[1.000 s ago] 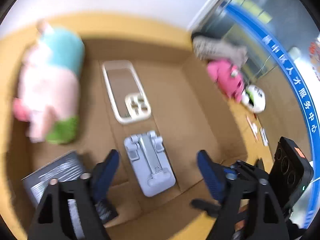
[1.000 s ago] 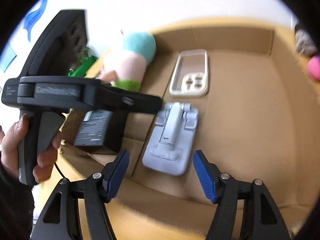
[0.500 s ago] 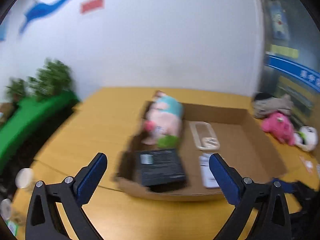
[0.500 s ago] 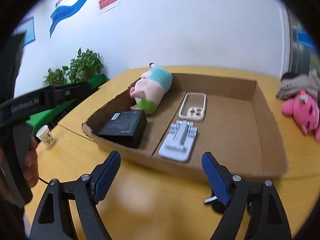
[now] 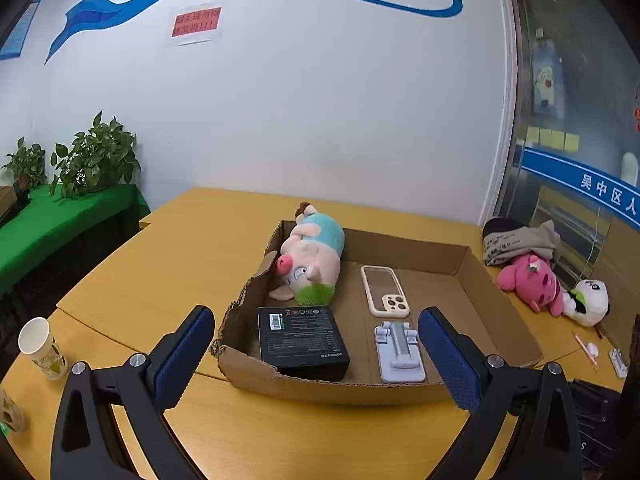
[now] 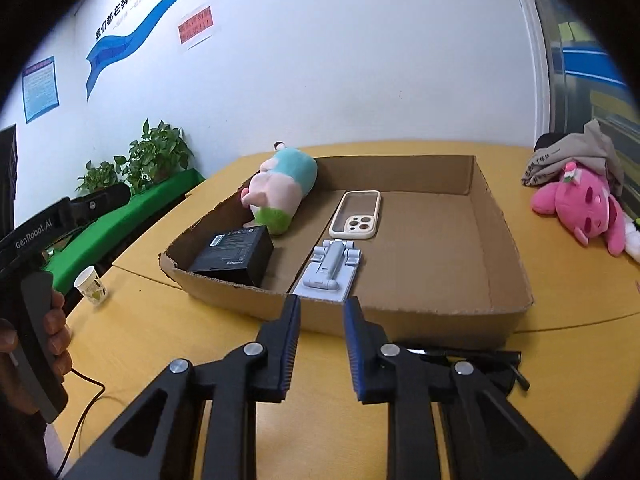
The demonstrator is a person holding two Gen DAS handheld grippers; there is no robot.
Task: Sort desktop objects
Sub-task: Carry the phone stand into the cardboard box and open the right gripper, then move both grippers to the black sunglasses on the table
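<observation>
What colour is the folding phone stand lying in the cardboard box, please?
The phone stand is pale lavender-grey; the right wrist view shows it best.

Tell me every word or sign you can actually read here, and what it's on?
"GenRobot.AI": on the handle of the left gripper.
"吴中区人": white characters on the blue band at the right.
"我们都在努力": on the wall slogan, cut off.
Red wall notice: blurred.
Black box label: too small.
Blue poster: too small.
</observation>
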